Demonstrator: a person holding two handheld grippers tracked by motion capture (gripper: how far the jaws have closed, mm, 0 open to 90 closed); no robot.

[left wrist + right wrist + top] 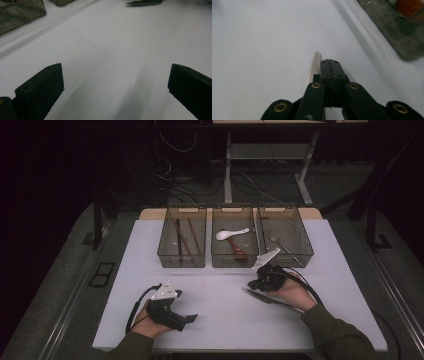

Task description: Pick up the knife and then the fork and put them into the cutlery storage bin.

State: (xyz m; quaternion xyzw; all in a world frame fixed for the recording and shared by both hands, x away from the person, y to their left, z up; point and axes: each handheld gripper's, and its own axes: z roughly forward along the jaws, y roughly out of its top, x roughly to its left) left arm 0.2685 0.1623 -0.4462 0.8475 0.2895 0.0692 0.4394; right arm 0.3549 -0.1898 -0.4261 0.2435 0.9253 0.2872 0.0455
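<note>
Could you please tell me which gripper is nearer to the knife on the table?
The right. The right gripper is shut on the knife; the left gripper sits open well off to its left.

Ahead of me on the white table point(215, 300) sit three bins point(234, 238): chopsticks point(186, 238) in the left, a white spoon point(230, 234) in the middle, a fork point(280, 243) in the right

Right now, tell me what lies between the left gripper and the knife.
Bare white table, seen in the high view: nothing lies between the left gripper and the knife under the right gripper.
</note>
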